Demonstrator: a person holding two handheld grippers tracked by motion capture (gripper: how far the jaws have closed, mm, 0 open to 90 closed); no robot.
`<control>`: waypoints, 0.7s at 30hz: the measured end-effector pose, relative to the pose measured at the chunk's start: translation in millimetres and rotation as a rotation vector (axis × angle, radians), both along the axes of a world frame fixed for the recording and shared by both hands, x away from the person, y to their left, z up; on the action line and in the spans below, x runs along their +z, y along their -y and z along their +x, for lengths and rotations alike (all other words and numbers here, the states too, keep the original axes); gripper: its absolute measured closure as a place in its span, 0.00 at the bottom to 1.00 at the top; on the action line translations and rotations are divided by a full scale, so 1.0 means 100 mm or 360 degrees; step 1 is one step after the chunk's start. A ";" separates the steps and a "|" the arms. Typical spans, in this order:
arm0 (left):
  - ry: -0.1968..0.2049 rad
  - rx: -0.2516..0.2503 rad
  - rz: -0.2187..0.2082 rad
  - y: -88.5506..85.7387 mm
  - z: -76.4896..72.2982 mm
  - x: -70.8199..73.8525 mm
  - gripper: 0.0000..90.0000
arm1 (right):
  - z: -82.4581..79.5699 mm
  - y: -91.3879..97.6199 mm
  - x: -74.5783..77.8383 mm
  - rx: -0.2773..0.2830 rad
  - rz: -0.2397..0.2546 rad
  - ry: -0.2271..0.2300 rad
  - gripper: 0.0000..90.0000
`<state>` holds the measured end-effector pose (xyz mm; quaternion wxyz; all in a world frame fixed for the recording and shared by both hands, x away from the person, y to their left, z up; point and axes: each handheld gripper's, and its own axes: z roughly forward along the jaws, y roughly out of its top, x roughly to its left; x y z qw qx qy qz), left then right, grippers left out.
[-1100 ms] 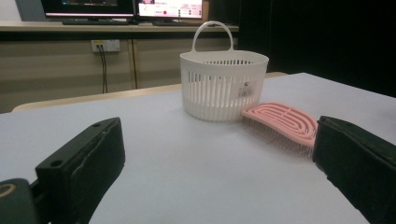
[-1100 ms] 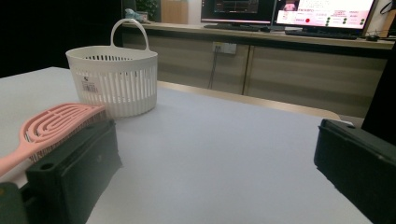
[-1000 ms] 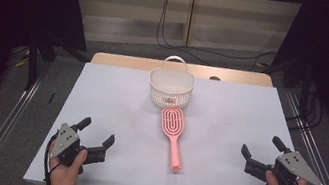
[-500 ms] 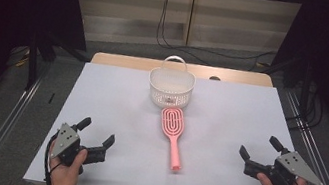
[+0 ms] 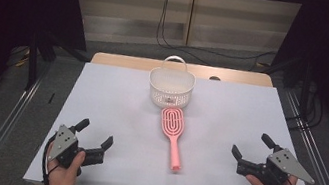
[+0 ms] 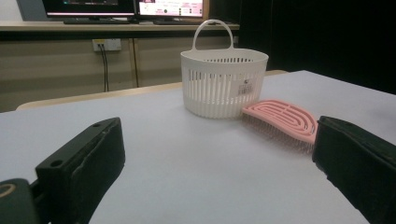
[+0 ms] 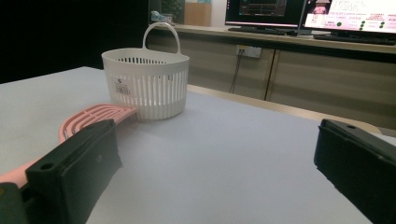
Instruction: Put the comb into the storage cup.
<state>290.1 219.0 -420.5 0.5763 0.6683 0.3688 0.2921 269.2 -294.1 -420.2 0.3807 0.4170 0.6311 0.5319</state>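
Almost nothing has shifted since the earlier frames: only the right gripper [image 5: 250, 148] has edged slightly left toward the centre, jaws spread and empty. Low at the near left, the left gripper [image 5: 95, 132] sits equally spread and empty. Between them lies the pink brush [image 5: 172, 137], its long axis running near to far, head touching or just beside the white basket [image 5: 171, 87], handle end nearest the person. Neither gripper looks clearly closer to it.
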 end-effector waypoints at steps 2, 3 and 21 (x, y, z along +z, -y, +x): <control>-0.0002 0.0002 0.0000 0.00 0.00 0.00 0.03 | 0.01 -0.02 0.01 0.0015 0.0012 0.0001 0.00; -0.0001 0.0001 -0.0005 0.00 0.00 0.00 0.03 | 0.02 -0.03 0.01 0.0019 0.0011 -0.0001 0.00; 0.0002 0.0008 0.0006 0.00 0.00 0.00 0.03 | 0.17 -0.31 0.03 0.0151 0.0015 0.0015 0.01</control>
